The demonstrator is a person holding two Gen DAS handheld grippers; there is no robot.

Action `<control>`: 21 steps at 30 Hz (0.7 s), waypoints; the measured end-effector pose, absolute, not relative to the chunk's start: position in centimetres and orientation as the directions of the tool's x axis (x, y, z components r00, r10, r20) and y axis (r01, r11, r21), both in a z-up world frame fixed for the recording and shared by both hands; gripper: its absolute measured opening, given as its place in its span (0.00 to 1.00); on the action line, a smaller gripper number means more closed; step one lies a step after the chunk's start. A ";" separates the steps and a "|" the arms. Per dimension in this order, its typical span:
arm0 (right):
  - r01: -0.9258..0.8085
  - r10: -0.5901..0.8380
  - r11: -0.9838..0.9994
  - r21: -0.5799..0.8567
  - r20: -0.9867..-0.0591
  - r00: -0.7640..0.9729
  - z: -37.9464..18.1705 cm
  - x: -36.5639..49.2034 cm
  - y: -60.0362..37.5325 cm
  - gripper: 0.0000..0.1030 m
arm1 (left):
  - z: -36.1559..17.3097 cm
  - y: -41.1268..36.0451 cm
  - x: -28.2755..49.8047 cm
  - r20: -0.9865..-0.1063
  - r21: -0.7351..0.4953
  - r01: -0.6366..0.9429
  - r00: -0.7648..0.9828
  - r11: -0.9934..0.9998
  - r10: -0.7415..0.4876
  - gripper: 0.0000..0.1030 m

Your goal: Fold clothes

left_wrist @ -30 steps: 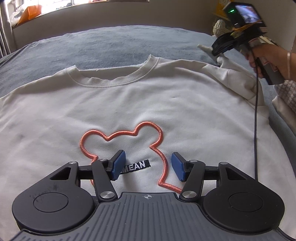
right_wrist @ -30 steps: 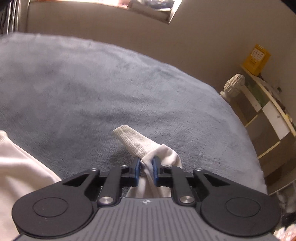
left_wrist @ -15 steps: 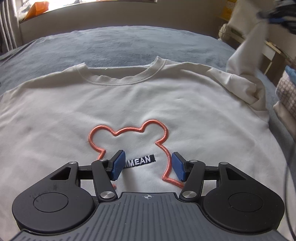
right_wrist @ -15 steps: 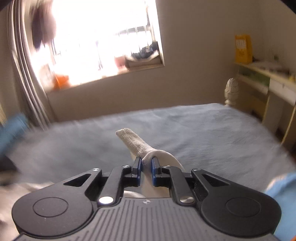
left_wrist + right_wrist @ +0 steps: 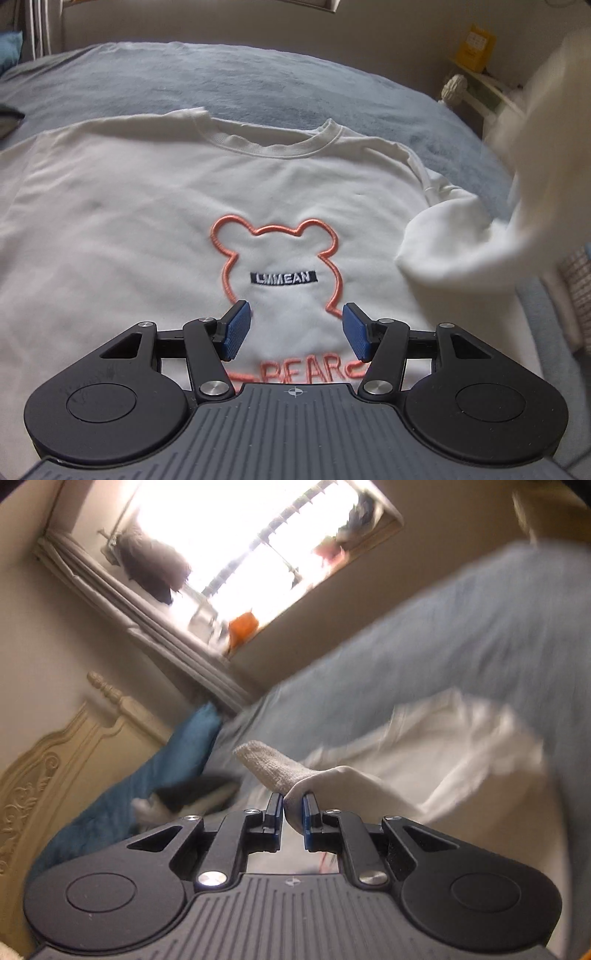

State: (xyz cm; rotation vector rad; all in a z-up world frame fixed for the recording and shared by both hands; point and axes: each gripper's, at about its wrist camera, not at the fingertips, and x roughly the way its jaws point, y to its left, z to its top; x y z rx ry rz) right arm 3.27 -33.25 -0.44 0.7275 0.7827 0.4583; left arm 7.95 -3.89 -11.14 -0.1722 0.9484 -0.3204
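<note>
A white sweatshirt (image 5: 155, 221) lies flat, chest up, mid-bed (image 5: 258, 77). The right gripper (image 5: 293, 808) is clamped on its ribbed cuff (image 5: 266, 766), sleeve lifted. The left gripper (image 5: 291, 328) hovers, jaws apart, empty. Soft, light, floppy fabric: likely best gripped at cuffs, hems or shoulder seams.

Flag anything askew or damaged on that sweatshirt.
No damage shows. The sweatshirt lies flat except its sleeve, lifted and bunched because the right tool pinches its cuff.
</note>
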 end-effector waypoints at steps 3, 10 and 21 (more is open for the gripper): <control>-0.032 0.644 0.627 0.778 -0.495 0.584 -4.8 1.5 -32.9 0.11 | -11.0 -2.9 7.5 -0.766 -0.331 0.177 0.523 0.927 -0.373 0.53; 0.092 0.627 0.660 0.746 -0.614 0.479 -12.0 -1.7 -32.5 0.13 | -10.8 -2.3 5.9 -0.760 -0.387 0.177 0.495 0.905 -0.422 0.53; 0.019 0.514 0.802 0.597 -0.707 0.486 -10.1 -6.6 -32.7 0.22 | -10.7 -6.6 3.2 -0.748 -0.375 0.377 0.416 0.847 -0.516 0.53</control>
